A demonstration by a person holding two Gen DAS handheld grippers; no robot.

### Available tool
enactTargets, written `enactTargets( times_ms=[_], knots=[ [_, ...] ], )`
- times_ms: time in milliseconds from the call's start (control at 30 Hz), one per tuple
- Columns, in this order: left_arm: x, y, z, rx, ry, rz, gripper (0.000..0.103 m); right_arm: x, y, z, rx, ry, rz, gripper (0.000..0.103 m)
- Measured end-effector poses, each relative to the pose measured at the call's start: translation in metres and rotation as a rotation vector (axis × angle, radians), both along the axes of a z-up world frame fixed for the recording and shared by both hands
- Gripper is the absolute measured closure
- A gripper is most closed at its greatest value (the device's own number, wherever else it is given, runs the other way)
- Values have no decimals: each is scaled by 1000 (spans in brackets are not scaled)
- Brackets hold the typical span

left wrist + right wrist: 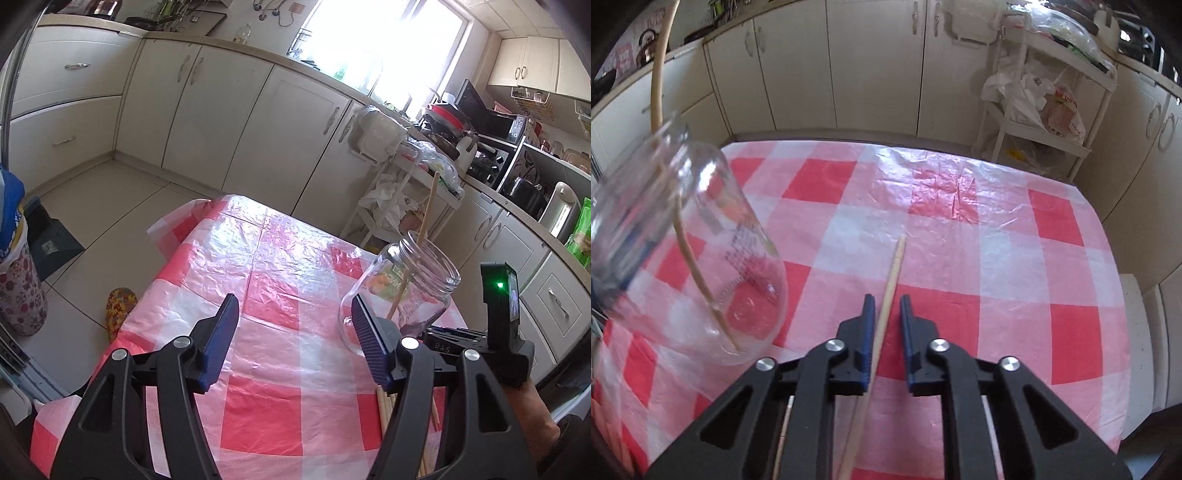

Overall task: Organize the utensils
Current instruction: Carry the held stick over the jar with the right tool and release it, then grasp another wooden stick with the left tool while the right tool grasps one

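Observation:
A clear glass jar [402,291] stands at the right side of the red-and-white checked table [258,258], with one wooden chopstick [424,221] leaning out of its mouth. My left gripper [293,301] is open and empty, just left of the jar. Several loose chopsticks [386,410] lie under its right finger. In the right wrist view the jar [701,258] is at the left. My right gripper [887,298] is shut on another chopstick [892,273], which lies against the left pad and juts forward over the cloth.
A white trolley [1052,110] stuffed with plastic bags stands past the table's far right corner. Cream cabinets [258,122] line the walls. A floral bin [18,291] and a slipper [120,306] are on the floor at the left. A person's forearm [532,417] is at the lower right.

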State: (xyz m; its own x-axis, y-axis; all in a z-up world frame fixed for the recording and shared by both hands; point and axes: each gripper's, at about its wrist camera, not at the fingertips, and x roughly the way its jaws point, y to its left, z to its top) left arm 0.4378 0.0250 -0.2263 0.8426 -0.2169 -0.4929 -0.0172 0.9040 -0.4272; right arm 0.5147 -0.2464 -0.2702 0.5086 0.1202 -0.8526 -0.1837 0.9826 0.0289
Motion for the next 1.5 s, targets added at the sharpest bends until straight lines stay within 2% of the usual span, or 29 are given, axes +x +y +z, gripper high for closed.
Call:
enactTargets(
  times_ms=[67,200,300,400,533,633,833,1133,1267,1300,1333,1367,1433,1500],
  knots=[
    [0,0,0,-6,-1,0,42,-3,-6,2,22,-6,-11,97],
    [-1,1,-1,-8,-7,1,40,-19,-31,41,221,-104,-100,97],
    [-1,0,-1,-4,-5,-2,39,-33,-45,82,429,-242,-133,97],
    [-2,0,-1,-5,-4,-2,38,-38,-41,123,575,-410,-134,97],
    [-1,0,-1,-12,-4,-3,38,-32,-24,156,649,-602,-154,97],
    [-1,1,-2,-21,-4,-6,38,-16,-9,159,637,-673,-171,97],
    [-1,5,-5,-38,-5,-13,38,11,8,137,585,-665,-182,97],
    [0,5,-6,-39,-1,-16,38,-21,20,116,502,-617,-82,97],
    [1,2,-5,-22,2,-19,38,-39,21,107,475,-539,-35,97],
    [2,0,-4,-13,4,-22,38,-41,21,105,470,-510,-24,93],
    [2,-2,-3,1,11,-26,38,-45,19,103,470,-480,-18,82],
    [3,-6,-2,16,26,-32,38,-48,15,101,482,-455,-20,77],
    [3,-12,0,39,59,-54,38,-58,2,99,510,-404,-45,74],
    [1,-21,3,69,93,-82,38,-72,-11,91,515,-314,-68,74]
  ],
)
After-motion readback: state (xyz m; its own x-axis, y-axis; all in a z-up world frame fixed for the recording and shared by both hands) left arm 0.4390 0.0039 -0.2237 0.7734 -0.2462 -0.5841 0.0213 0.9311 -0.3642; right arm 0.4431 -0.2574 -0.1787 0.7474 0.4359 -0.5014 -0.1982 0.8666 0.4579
